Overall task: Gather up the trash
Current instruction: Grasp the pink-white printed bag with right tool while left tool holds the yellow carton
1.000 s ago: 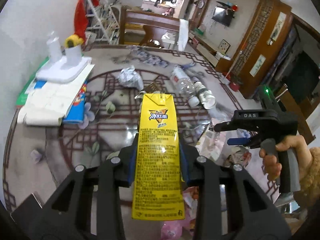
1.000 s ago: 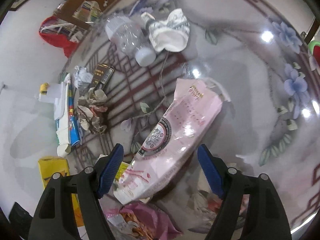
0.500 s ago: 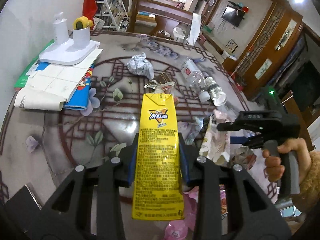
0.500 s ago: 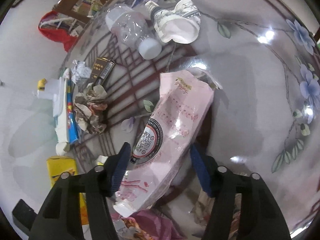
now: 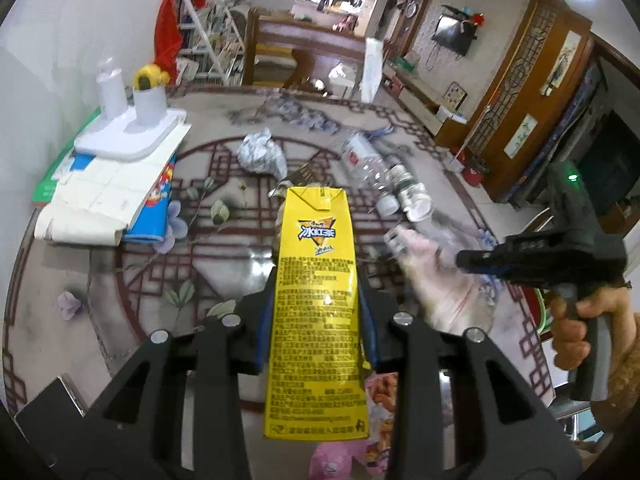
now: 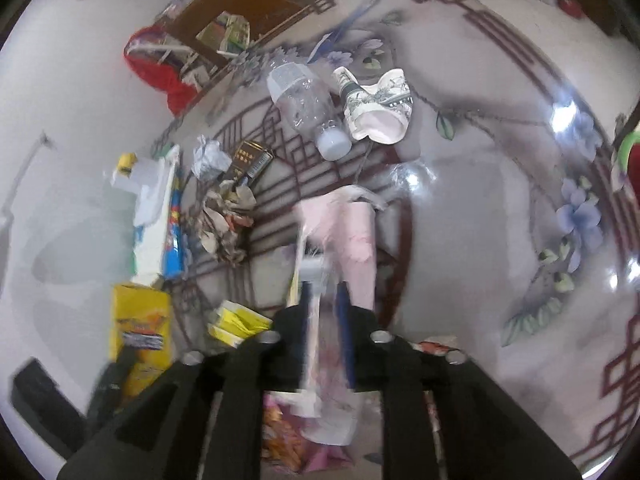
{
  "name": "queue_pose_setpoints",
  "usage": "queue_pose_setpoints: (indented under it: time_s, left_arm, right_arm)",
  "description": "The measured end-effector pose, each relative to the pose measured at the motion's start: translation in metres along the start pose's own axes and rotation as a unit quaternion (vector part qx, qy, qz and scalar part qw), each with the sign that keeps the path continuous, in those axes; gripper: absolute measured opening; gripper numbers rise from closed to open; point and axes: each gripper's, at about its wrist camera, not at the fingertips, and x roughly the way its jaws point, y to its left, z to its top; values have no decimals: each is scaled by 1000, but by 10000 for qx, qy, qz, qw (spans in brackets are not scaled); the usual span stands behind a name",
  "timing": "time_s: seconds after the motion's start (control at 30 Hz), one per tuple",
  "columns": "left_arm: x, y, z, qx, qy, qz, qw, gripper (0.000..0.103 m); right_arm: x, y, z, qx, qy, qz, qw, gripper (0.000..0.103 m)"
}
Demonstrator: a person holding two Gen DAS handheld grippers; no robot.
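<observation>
Yellow drink carton (image 5: 316, 300): front logo reads 冰红茶; fine print below unreadable. Other labels illegible.

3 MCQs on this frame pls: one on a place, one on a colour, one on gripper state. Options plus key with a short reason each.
1. Where does the clear plastic bottle lie?
A. Beside the crushed paper cup
B. On the stacked papers
C. In the left gripper

2. What colour is the drink carton in the left gripper?
A. Blue
B. Yellow
C. Green

3. What is the state of the right gripper?
A. Wide open above the table
B. Shut on nothing
C. Shut on the pink wrapper

Key: 1 A, bottle and cup lie side by side on the table. 2 B, its printed face is yellow. 3 C, the wrapper runs between the closed fingers.
</observation>
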Motion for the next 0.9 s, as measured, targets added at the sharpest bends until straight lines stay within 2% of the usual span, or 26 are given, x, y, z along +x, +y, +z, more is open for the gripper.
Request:
queue_pose_setpoints:
  time_s: [0.07,0.13,0.27,0.4,0.57,0.6,0.63,0.73,0.9]
  left_arm:
    - [-6,-6,-3,66,-62,6,10000,34]
    - [-7,-7,-8,81,-9,51,10000,34]
    - [-10,-1,-16,-120,73,149,9998,34]
    - [-15,8,-18,-282,23,253,9993,34]
    - [-16,13,-20,-372,41,356,9987,34]
    - [-15,13,-20,-381,58,364,9986,34]
    - [-15,13,-21,-382,69,369,9986,34]
    - [-14,13,-20,-374,89,379,9985,34]
    - [-15,4,-13,-289,18,314,9991,34]
  right_arm:
    - [1,4,-1,-357,-191,-310,9987,48]
    - [10,8,0,-590,-138,-496,9969,48]
    - [32,7,-1,-608,173,-514,9967,56]
    - [54,8,-5,-570,516,-412,9962,58]
    - [88,9,-13,-683,909,-713,9910,57]
    - [92,7,-14,-658,957,-726,9906,48]
    - [92,6,-15,-665,960,-721,9905,46]
    - [80,6,-14,-618,763,-459,9941,41]
    - [24,6,-7,-444,157,104,9988,40]
